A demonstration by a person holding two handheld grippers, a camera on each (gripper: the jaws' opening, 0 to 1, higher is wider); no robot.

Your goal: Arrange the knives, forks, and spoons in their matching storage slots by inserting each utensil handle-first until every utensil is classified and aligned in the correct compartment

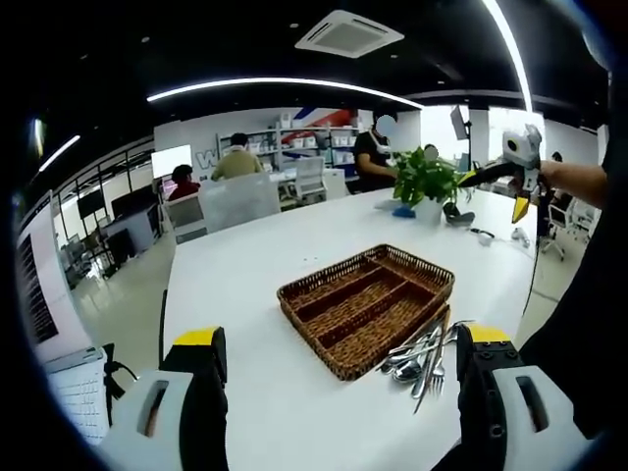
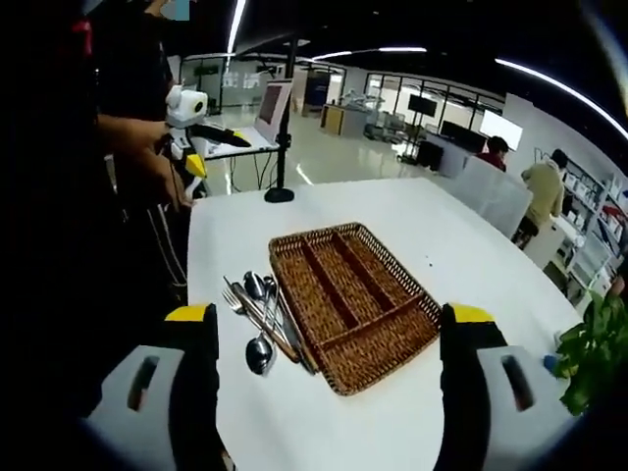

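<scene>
Nothing sorted yet — the heap of silver metal knives, forks and spoons [image 2: 260,324] lies on the white bench [image 2: 412,235] touching the brown woven wicker tray [image 2: 348,304], long axes parallel with its slots. Both grippers' fingers spread wide, empty — left gripper [image 1: 343,358] looks nearer than right gripper [image 2: 329,339].

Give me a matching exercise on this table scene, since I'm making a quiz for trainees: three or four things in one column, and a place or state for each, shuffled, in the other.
Things:
1. wicker tray
2. pile of cutlery
3. potted plant
4. left gripper

Places or states:
A. heaped on the white table beside the tray's long edge
B. open, jaws wide apart, holding nothing
C. near the table's far end in the left gripper view
D. mid-table, its compartments holding no utensils

Pairs: 1-D, 2-A, 3-C, 4-B
</scene>
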